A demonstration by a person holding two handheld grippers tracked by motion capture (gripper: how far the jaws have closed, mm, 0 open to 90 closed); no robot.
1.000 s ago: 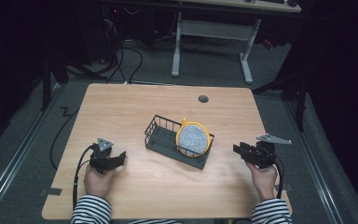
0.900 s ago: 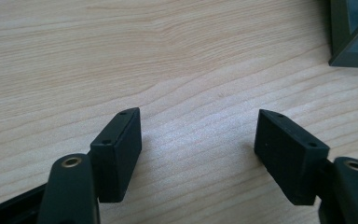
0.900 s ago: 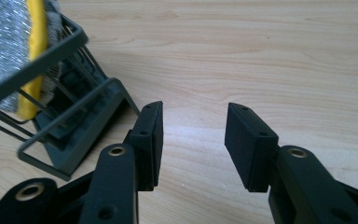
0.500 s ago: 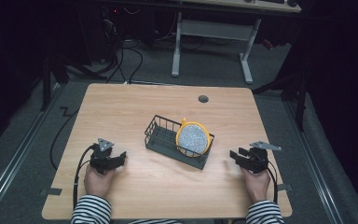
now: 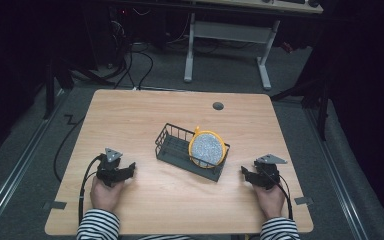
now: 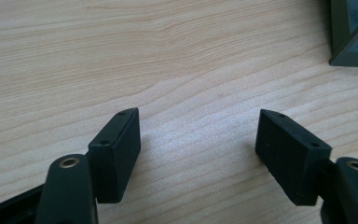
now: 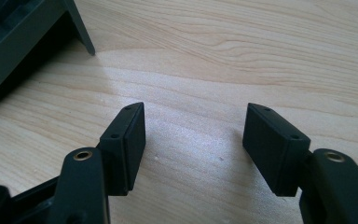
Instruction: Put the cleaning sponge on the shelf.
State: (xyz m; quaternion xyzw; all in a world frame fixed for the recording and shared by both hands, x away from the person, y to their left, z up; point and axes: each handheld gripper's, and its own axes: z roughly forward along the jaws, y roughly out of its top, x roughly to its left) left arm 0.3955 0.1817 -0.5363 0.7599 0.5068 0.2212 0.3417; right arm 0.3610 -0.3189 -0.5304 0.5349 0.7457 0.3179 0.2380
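Note:
A dark wire rack stands in the middle of the wooden table, holding an upright speckled grey plate with a yellow rim. My left gripper rests on the table to the rack's left, open, nothing between its jaws. My right gripper rests to the rack's right, also open and empty. A corner of the rack shows at the top right of the left gripper view, and its base at the top left of the right gripper view.
A round grommet hole sits near the table's far edge. Beyond the table stand a white desk frame and cables on a dark floor. Bare wood surrounds the rack on all sides.
My right gripper has moved left and slightly nearer the front edge, coming down to rest on the table. The left gripper and the rack have stayed put.

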